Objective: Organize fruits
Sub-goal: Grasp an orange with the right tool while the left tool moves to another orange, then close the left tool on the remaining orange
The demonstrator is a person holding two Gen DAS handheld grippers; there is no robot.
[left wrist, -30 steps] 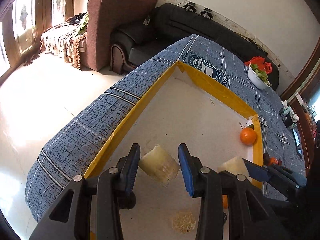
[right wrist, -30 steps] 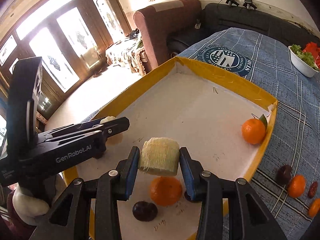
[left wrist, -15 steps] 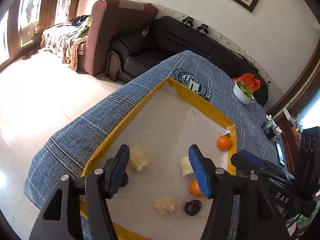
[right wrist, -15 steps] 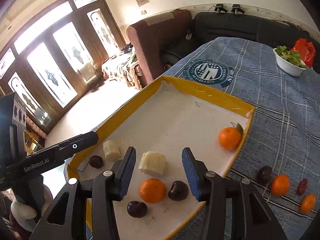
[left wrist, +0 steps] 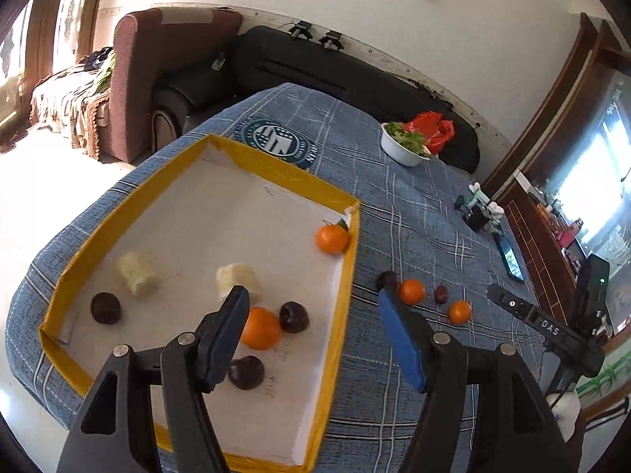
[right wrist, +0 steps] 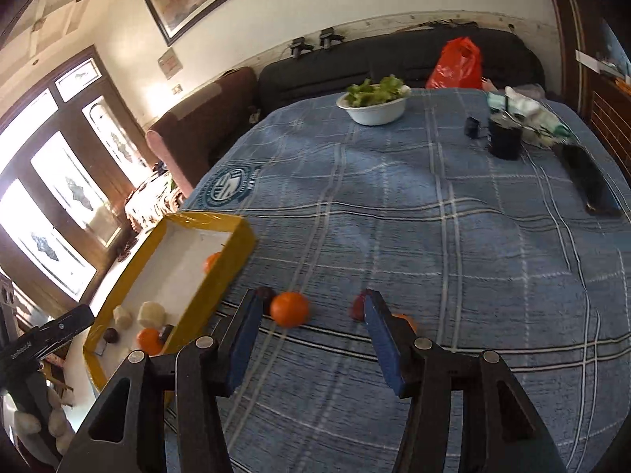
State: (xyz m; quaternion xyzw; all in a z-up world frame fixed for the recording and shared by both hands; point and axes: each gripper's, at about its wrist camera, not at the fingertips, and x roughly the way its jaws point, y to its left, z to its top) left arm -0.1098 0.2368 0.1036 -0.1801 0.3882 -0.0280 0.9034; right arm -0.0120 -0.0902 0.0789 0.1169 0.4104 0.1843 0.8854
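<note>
Left wrist view. My left gripper (left wrist: 315,331) hangs spread and empty over the near right wall of the yellow-edged tray (left wrist: 347,272). Inside the tray lie two pale fruit chunks (left wrist: 138,274), two oranges (left wrist: 260,327) and three dark plums (left wrist: 105,307). Just outside that wall, on the blue-checked surface (left wrist: 414,205), lie four loose fruits: a dark plum, an orange (left wrist: 411,291), a small red fruit (left wrist: 440,294) and another orange (left wrist: 460,311).

Right wrist view. My right gripper (right wrist: 311,335) is spread and empty, aimed at the loose fruits right of the tray; one orange (right wrist: 290,309) sits between its fingers, untouched.

Step in hand, as I judge it: drop-off done, reach for the next loose fruit. The next move calls for lowering around that orange and closing.

Against the frames a second ago: each gripper then pinched a pale chunk over the tray; both chunks now rest inside it, the jaws have just been opening, and both views have swung toward the loose fruits.
</note>
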